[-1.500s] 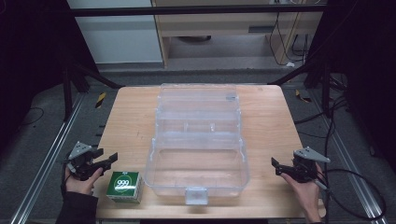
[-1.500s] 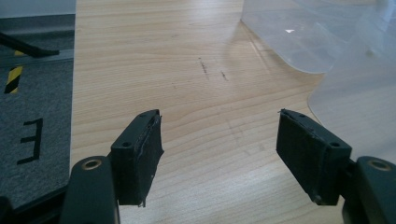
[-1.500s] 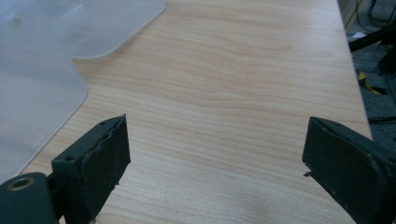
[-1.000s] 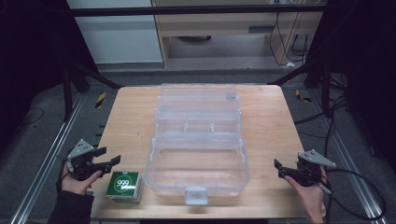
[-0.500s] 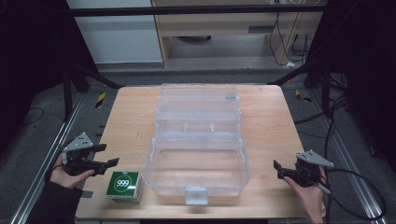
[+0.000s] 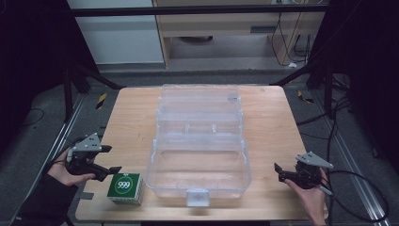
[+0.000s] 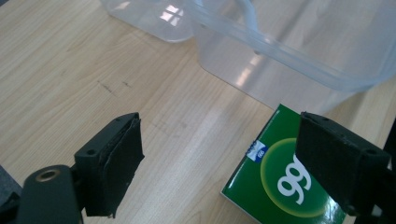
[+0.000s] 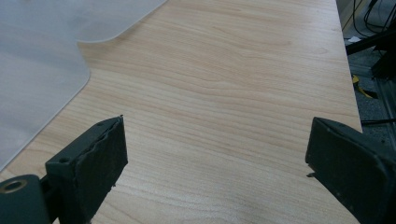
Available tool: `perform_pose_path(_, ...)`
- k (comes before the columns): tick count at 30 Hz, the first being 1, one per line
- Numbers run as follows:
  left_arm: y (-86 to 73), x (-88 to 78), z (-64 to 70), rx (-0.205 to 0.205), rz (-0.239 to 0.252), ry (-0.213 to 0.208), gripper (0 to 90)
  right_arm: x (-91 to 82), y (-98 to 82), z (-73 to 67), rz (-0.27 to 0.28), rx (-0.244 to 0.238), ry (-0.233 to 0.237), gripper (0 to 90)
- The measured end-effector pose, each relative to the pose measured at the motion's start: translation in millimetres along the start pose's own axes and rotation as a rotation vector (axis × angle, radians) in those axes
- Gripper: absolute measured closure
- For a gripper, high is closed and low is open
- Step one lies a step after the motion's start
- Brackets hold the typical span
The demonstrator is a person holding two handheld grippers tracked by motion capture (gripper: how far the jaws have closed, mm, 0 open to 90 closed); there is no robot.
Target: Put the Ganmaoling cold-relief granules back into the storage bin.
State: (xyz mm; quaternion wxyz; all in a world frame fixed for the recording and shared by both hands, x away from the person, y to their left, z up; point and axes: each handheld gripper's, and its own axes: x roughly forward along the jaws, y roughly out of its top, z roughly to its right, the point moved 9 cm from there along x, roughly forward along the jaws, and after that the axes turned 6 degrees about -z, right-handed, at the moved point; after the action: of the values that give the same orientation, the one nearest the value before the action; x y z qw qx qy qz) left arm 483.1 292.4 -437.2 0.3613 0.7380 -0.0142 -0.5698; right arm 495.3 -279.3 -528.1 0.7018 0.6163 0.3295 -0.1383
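A small green box [image 6: 125, 188] marked 999 sits on the wooden table [image 6: 127, 122] near its front left edge. Beside it stands an open clear plastic case [image 6: 200, 141] with its lid laid back. My left gripper [image 6: 109, 160] hovers just left of the green box, and its jaws have just been opening with nothing between them. In the left gripper view the green box [image 7: 275, 177] lies below and behind the right jaw, next to the clear case [image 7: 280, 51]. My right gripper [image 6: 277, 172] is open over bare wood at the front right.
The clear case [image 8: 37, 56] takes up the table's middle, with its corner in the right gripper view. Metal frame rails [image 6: 66, 136] run along both sides of the table. Cables [image 6: 357, 188] trail on the floor at the right.
My left gripper has lifted and its jaws have spread wider, still left of the green box. The right gripper has stayed put.
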Motion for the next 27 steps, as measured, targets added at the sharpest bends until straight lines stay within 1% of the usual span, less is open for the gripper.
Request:
perform_pose_path(1,-0.1,0.2,2.0,0.019,-0.013,-0.006,13.4,0.2,-0.2,0.0,-0.002,-0.002,-0.001,5.8)
perform_pose_path(2,-0.1,0.2,2.0,0.019,-0.013,-0.006,13.0,0.2,-0.2,0.0,-0.002,-0.002,-0.001,5.8)
perform_pose_path(3,-0.1,0.2,5.6,0.053,-0.031,-0.019,12.6,0.6,-0.8,-0.4,-0.006,-0.001,0.002,5.6)
perform_pose_path(6,-0.2,0.0,8.8,0.091,-0.049,-0.033,12.0,0.7,-1.2,-0.1,-0.007,-0.004,0.002,5.6)
perform_pose_path(8,-0.5,0.6,10.5,0.105,-0.055,-0.04,11.5,0.7,-1.5,0.0,-0.01,-0.004,0.002,5.5)
perform_pose_path(9,-1.5,0.5,10.7,0.115,-0.067,-0.04,11.0,0.7,-1.6,-0.1,-0.01,-0.004,0.002,5.5)
perform_pose_path(10,-1.5,0.5,10.7,0.115,-0.067,-0.04,10.7,0.7,-1.6,-0.1,-0.01,-0.004,0.002,5.5)
perform_pose_path(11,-2.6,0.5,12.4,0.129,-0.077,-0.048,10.7,0.9,-1.9,-0.3,-0.012,-0.003,0.003,5.3)
perform_pose_path(16,-6.4,1.9,18.2,0.164,-0.109,-0.072,9.7,2.1,-2.9,0.4,-0.017,-0.011,0.001,5.1)
perform_pose_path(17,-6.4,1.9,18.2,0.164,-0.109,-0.072,9.4,1.9,-3.2,0.0,-0.019,-0.007,0.004,5.0)
perform_pose_path(19,-8.3,3.5,20.8,0.178,-0.128,-0.079,9.3,2.2,-3.5,-0.2,-0.021,-0.007,0.007,4.9)
perform_pose_path(23,-8.6,5.0,23.4,0.193,-0.136,-0.091,9.8,3.2,-4.5,-0.5,-0.028,-0.014,0.008,4.6)
perform_pose_path(26,-9.3,8.1,27.9,0.224,-0.16,-0.1,9.6,3.8,-5.3,-1.8,-0.036,-0.016,0.011,4.4)
perform_pose_path(27,-9.3,8.1,27.9,0.224,-0.16,-0.1,9.6,3.8,-5.3,-1.8,-0.036,-0.016,0.011,4.4)
